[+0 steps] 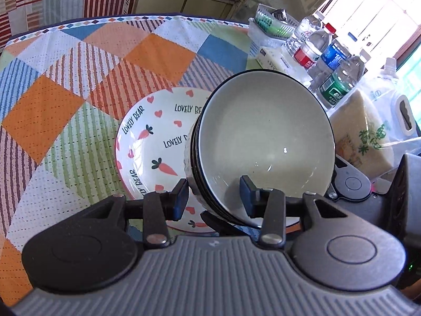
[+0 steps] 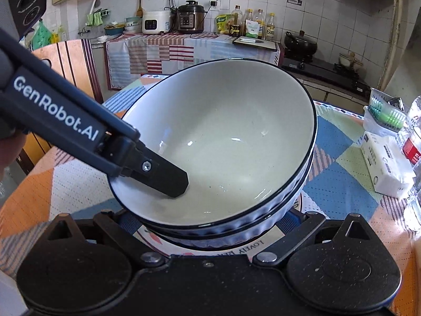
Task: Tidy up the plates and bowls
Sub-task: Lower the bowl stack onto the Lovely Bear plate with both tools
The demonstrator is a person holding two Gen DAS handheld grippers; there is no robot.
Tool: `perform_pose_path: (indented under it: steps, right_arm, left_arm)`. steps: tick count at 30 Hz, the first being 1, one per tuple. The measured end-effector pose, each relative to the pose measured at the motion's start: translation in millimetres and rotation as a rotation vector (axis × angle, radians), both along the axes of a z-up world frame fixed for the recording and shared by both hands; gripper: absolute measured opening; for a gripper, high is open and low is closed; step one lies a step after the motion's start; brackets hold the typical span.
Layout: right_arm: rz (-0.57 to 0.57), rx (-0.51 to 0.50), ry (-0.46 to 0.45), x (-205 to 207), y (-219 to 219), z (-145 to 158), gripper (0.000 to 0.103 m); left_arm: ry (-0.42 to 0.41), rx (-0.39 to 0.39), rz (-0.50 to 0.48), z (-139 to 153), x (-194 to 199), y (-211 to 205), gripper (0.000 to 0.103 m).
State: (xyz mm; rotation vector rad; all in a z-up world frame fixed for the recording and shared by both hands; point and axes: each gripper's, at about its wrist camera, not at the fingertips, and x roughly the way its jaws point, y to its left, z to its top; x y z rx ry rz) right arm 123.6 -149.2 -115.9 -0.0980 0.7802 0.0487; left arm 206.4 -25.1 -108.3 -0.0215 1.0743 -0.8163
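Note:
A stack of white ribbed bowls with dark rims [image 1: 265, 142] is tilted above a "Lovely Bear" carrot plate [image 1: 147, 144] on the patchwork tablecloth. My left gripper [image 1: 214, 197] is shut on the stack's near rim, one finger inside the top bowl, one outside. In the right wrist view the same stack [image 2: 223, 142] fills the middle, with the left gripper's finger [image 2: 168, 179] inside it. My right gripper's fingers are hidden under the stack, set wide apart; the plate's edge [image 2: 247, 250] shows beneath.
Water bottles [image 1: 329, 63], a green basket [image 1: 271, 21], a tissue pack [image 2: 386, 163] and a rice bag [image 1: 365, 131] crowd the table's right side. A kitchen counter with cookers [image 2: 173, 18] lies beyond. A wooden chair [image 2: 65, 60] stands at the far left.

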Motion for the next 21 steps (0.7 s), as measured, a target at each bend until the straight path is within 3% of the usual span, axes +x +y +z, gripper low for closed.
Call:
perform_pose_path:
  steps: [10,21]
  right_arm:
    - [-0.008,0.054,0.055,18,-9,-21,0.101]
    - [0.016,0.057,0.043,25,-8,-29,0.101]
  left_arm:
    - [0.009,0.046,0.032,-20,13,-11,0.041]
    - [0.012,0.027,0.073,-23,22,-4,0.041]
